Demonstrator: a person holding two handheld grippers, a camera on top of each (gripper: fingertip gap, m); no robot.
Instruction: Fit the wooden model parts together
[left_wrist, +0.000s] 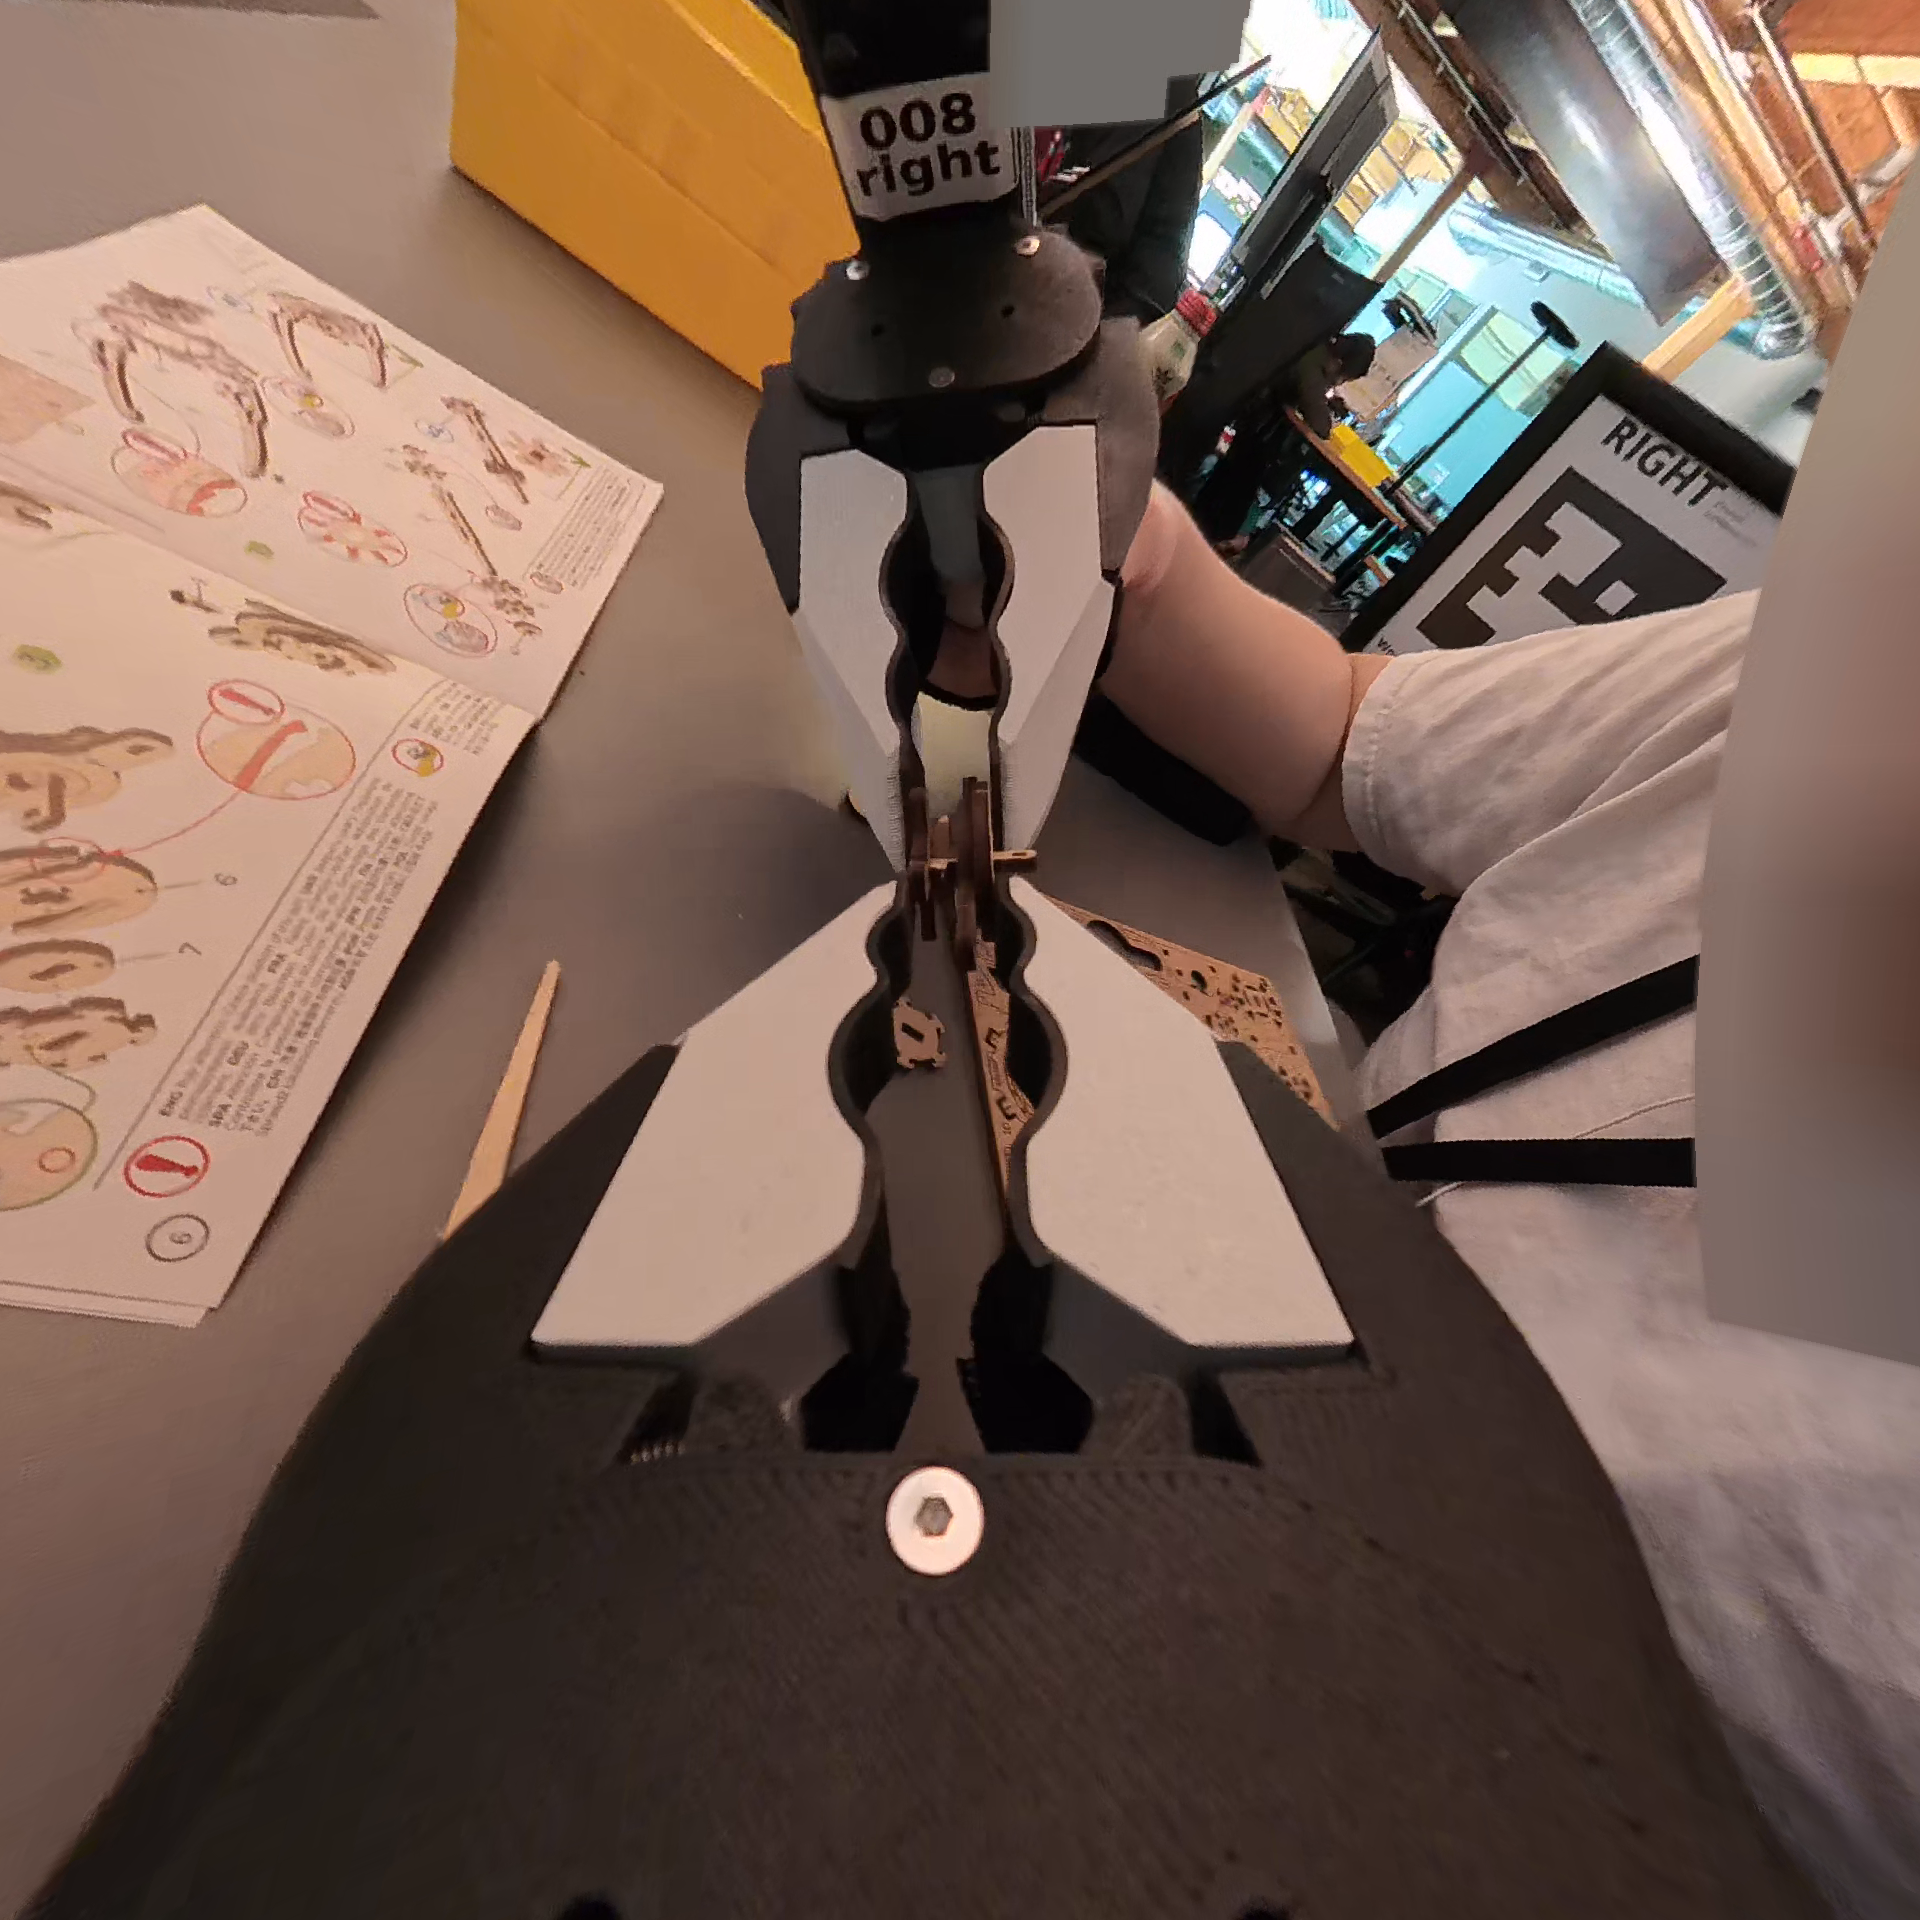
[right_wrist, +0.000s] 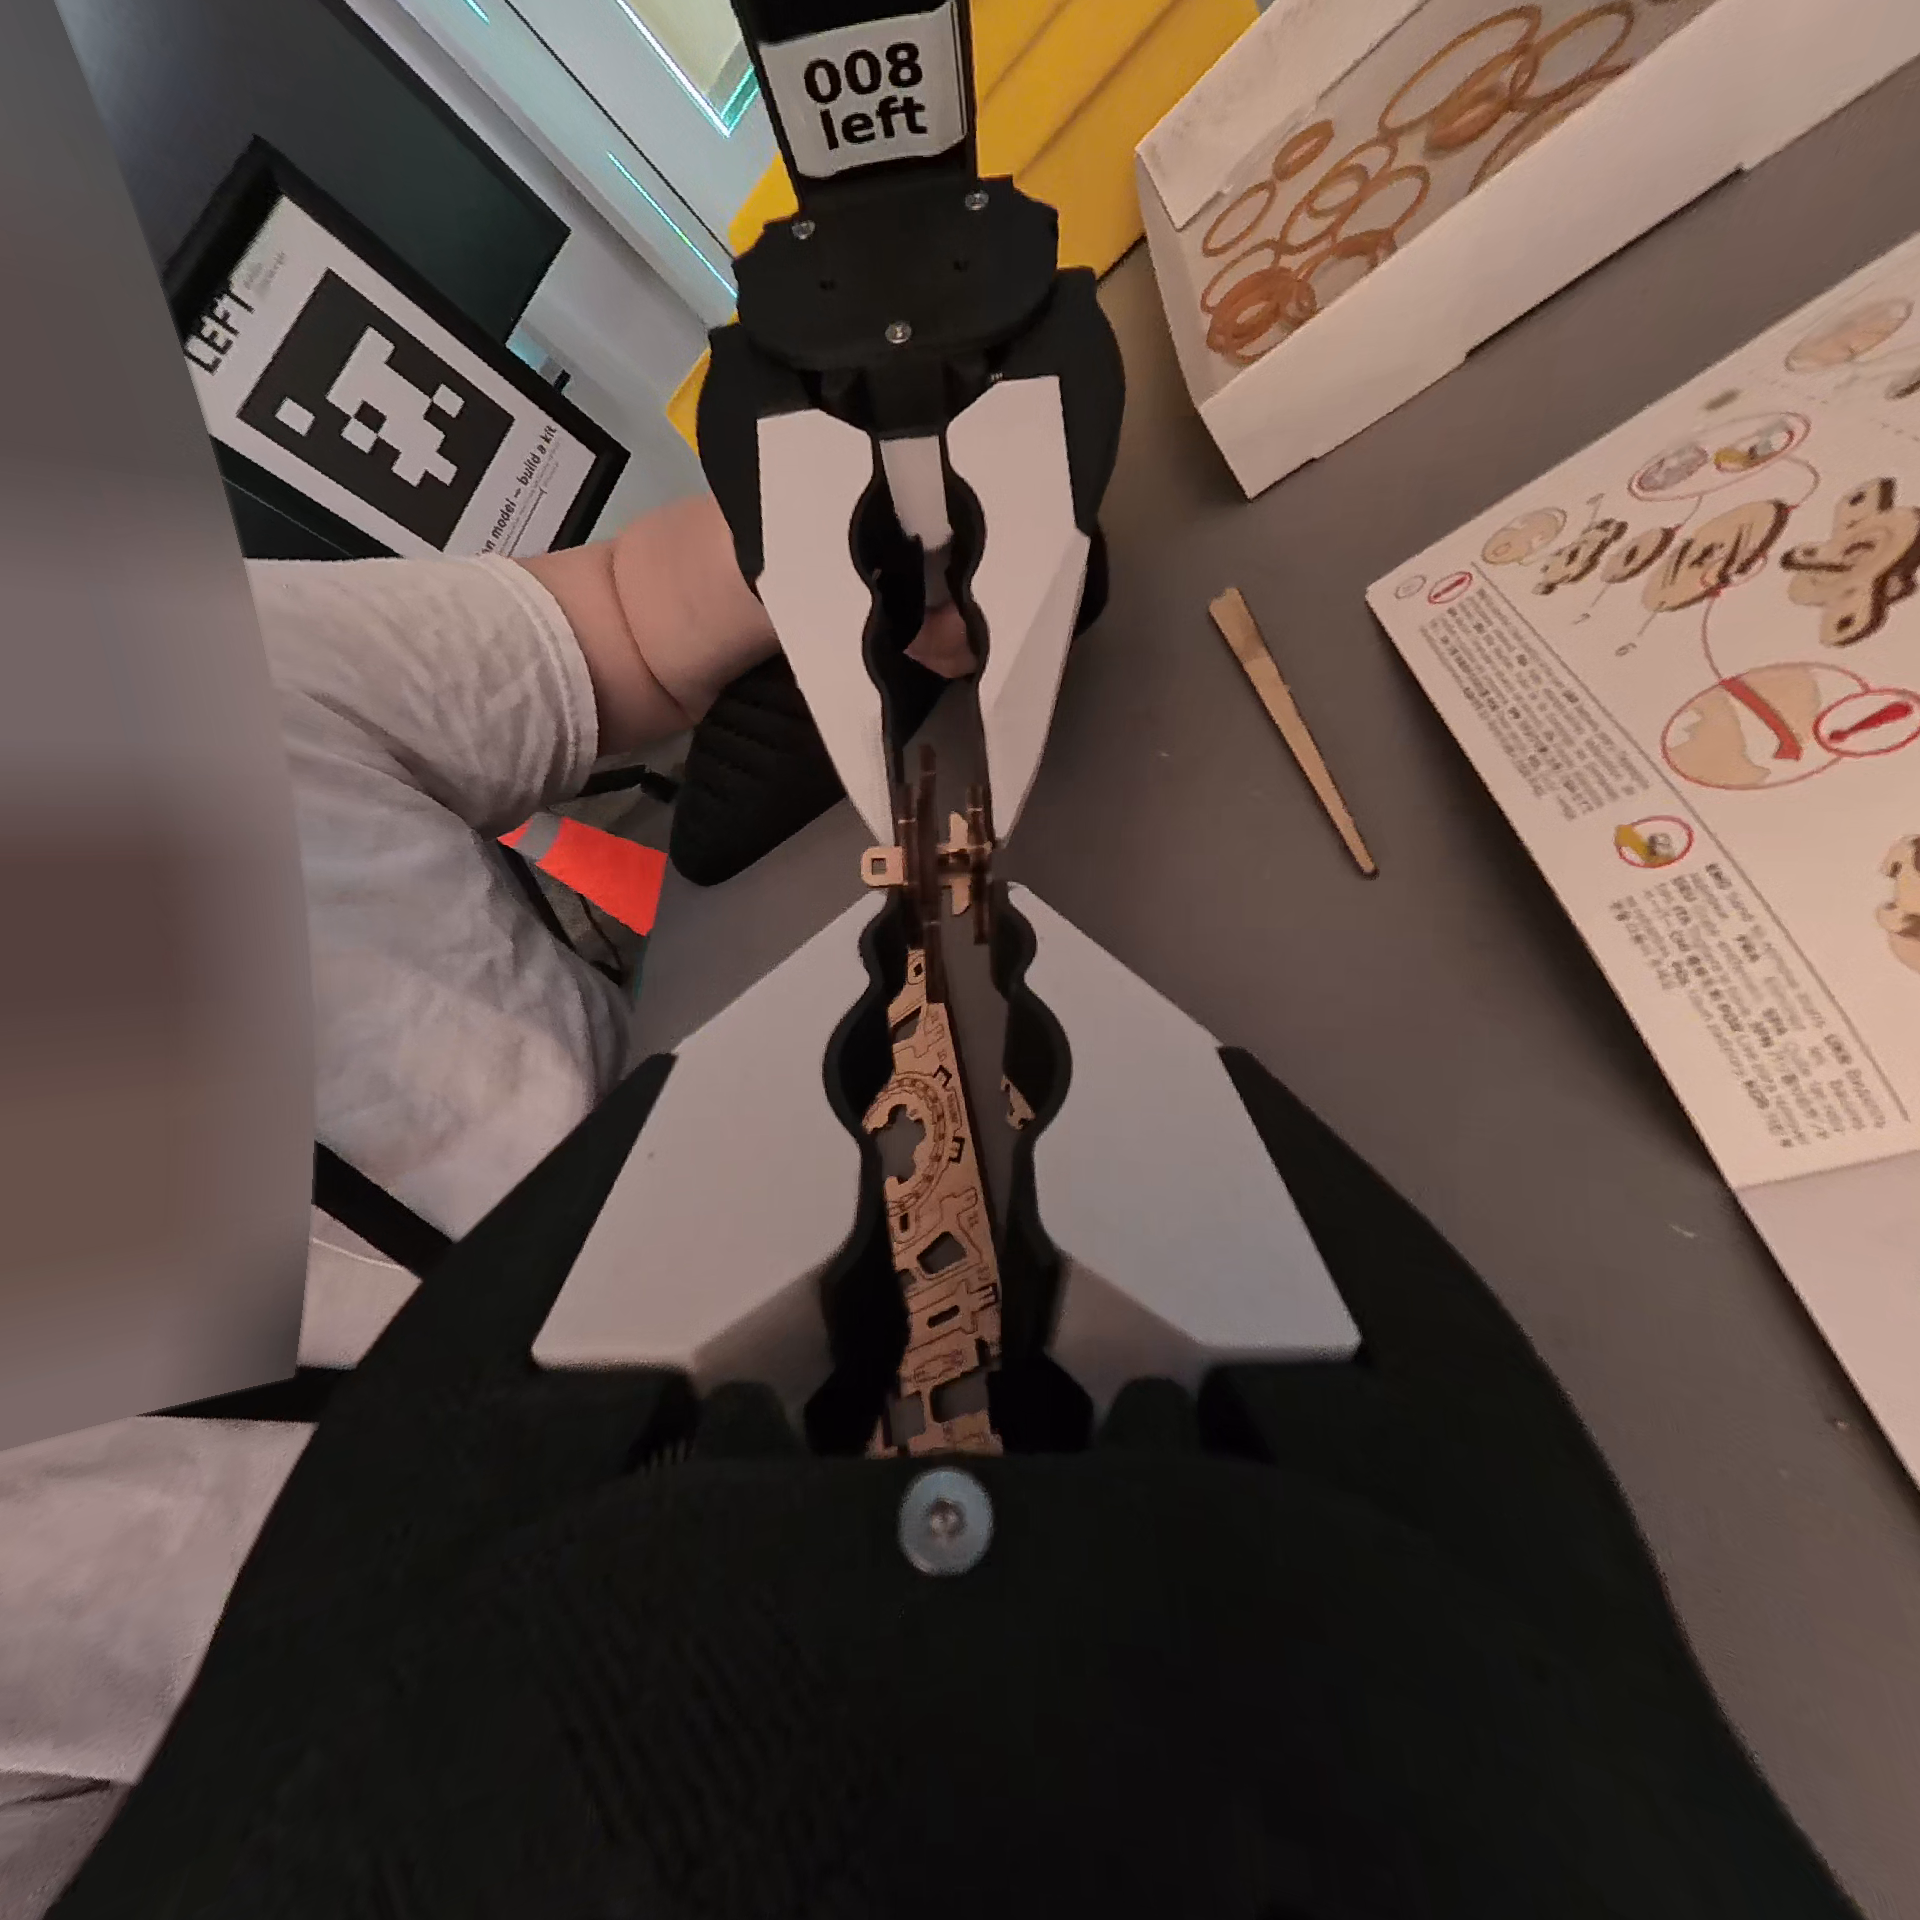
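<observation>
A small wooden sub-assembly (left_wrist: 961, 862) of several thin laser-cut parts and a cross pin hangs above the grey table (left_wrist: 675, 790). My left gripper (left_wrist: 954, 902) is shut on its near side. My right gripper (left_wrist: 951, 821) comes from the opposite side, tip to tip, and is shut on its far side. In the right wrist view the same assembly (right_wrist: 935, 868) sits between my right gripper (right_wrist: 940, 906) and my left gripper (right_wrist: 940, 826). A laser-cut wooden parts sheet (right_wrist: 935, 1195) and a small loose wooden piece (left_wrist: 920, 1034) lie on the table below.
Instruction sheets (left_wrist: 260, 727) lie on the table, also in the right wrist view (right_wrist: 1662, 779). A wooden stick (left_wrist: 509, 1091) lies beside them. A yellow box (left_wrist: 644, 156) and a white box of rubber bands (right_wrist: 1455, 208) stand farther off. A person's arm (left_wrist: 1247, 675) is close. Between my right fingertips and the small loose wooden piece (left_wrist: 920, 1034) there is roughly 6 cm.
</observation>
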